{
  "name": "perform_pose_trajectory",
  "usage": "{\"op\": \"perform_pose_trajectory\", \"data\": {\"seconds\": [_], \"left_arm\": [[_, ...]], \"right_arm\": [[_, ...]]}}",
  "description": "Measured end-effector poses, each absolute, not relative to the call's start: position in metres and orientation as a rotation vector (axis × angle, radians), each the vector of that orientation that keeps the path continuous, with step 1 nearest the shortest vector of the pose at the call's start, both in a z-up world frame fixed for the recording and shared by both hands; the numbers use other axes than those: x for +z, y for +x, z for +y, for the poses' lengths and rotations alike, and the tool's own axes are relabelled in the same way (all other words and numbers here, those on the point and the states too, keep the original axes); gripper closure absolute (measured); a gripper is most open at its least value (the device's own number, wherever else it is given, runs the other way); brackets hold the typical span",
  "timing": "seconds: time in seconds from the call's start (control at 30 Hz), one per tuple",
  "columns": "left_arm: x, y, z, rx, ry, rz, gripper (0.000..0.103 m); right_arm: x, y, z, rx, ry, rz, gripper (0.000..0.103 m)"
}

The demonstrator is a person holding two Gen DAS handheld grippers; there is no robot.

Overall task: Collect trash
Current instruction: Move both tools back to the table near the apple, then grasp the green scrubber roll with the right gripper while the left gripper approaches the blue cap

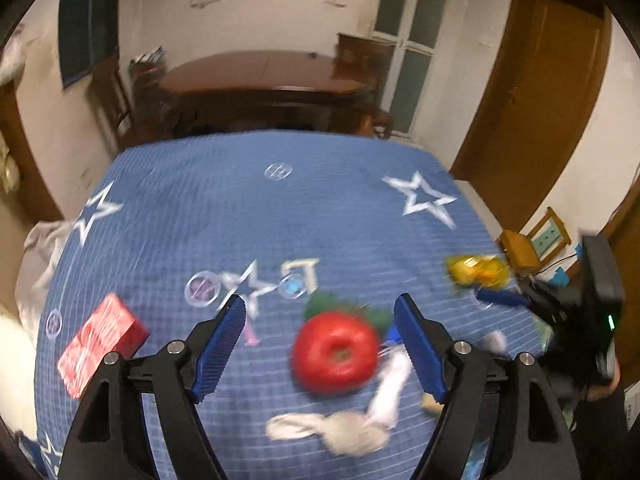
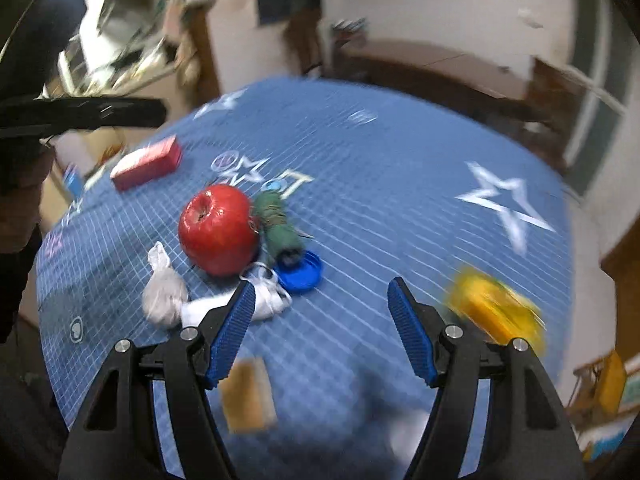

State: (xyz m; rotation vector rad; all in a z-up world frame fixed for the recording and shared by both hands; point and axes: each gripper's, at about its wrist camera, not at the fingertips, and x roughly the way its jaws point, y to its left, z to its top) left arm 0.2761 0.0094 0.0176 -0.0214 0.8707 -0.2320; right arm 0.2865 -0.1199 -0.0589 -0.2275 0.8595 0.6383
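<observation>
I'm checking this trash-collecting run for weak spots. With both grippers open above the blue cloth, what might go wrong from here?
1. The crumpled white wrapper lies against the red apple; a grab there may nudge the apple into rolling.
2. The blue cap lies flat, so the right gripper may slip off it or pinch the cloth.
3. Both views are motion-blurred, and the yellow wrapper sits near the cloth's edge; a fast reach could knock it off.
</observation>
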Motion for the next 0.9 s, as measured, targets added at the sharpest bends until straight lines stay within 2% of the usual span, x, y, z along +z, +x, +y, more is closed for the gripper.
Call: {"op": "perform_pose_trajectory", "data": {"seconds": [0.3,0.43,0.7,0.73,0.9], "left_arm": [[-0.016,0.266,0.059,-0.200,-0.121,0.922,0.026],[-0.024,0.266,0.064,-0.198,-0.151,0.935,0.026],[-0.046,0.259,0.064,-0.225,-0.169,0.964,0.026],[-0.050,0.258,0.063,-0.232,-0.166,0.972,0.026],[-0.069,0.250,0.046,-0.280,-0.145,1.007,0.026]], "right_arm": [[-0.084,0.323,-0.074,0.729,-0.397,0.932,0.039],[-0.103,0.339,-0.068,0.764,-0.403,1.014,0.066],[-0.106,0.297,-0.137,0.567,-0.195,1.080,0.071],[-0.105,0.281,-0.153,0.527,-0.161,1.086,0.087],[-0.077,0.207,-0.215,0.489,0.096,0.977,0.089]]}}
